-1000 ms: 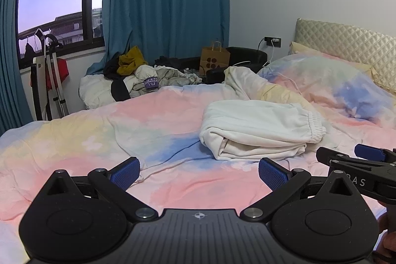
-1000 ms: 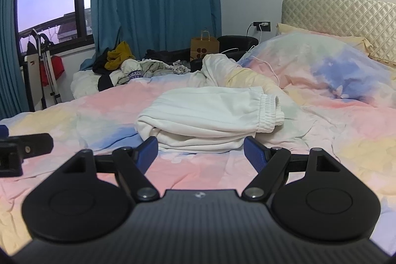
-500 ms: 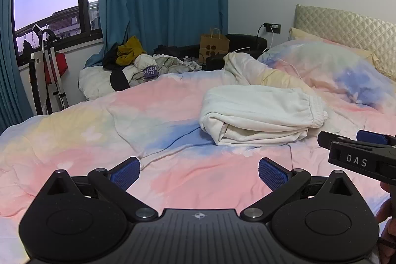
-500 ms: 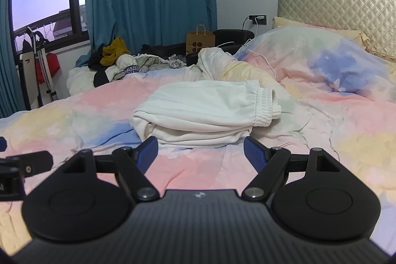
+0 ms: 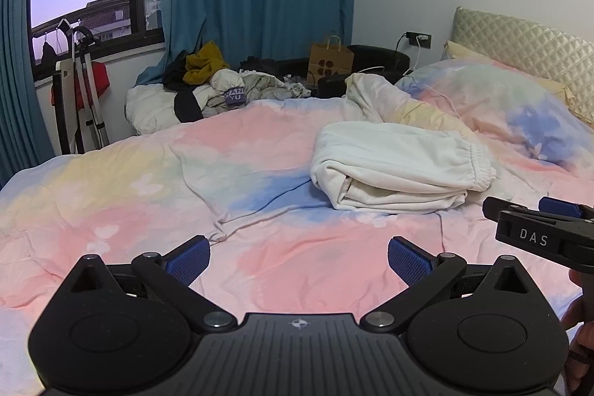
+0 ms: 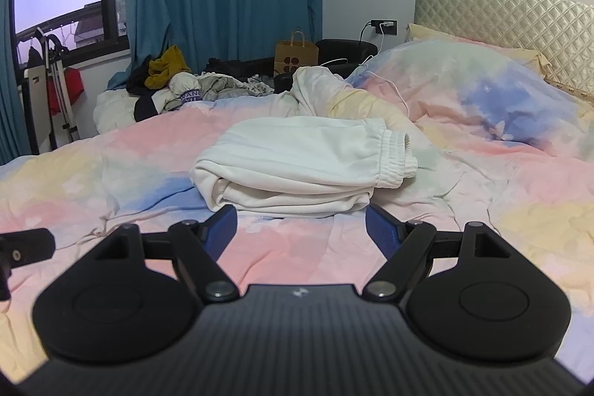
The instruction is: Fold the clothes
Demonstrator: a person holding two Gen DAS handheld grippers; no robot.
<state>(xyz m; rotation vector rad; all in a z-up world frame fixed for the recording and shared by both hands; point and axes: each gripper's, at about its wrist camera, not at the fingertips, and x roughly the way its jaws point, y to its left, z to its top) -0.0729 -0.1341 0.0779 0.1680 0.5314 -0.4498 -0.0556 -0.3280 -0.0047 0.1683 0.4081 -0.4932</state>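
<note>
A folded cream-white pair of sweatpants point(image 5: 397, 169) lies on the pastel bedspread point(image 5: 148, 195), elastic waistband to the right. It also shows in the right wrist view point(image 6: 300, 169), just beyond the fingers. My left gripper point(image 5: 299, 258) is open and empty, held above the bedspread to the near left of the pants. My right gripper point(image 6: 300, 229) is open and empty, close in front of the pants. The right gripper's side also shows in the left wrist view point(image 5: 538, 229).
A heap of unfolded clothes point(image 5: 222, 88) lies at the far side of the bed below the blue curtains. A brown paper bag point(image 5: 328, 64) and a black chair stand behind it. Pillows point(image 6: 482, 91) and a quilted headboard are at the right.
Both grippers have tilted up and drawn back a little from the folded pants. Both stayed open and the pants have not moved.
</note>
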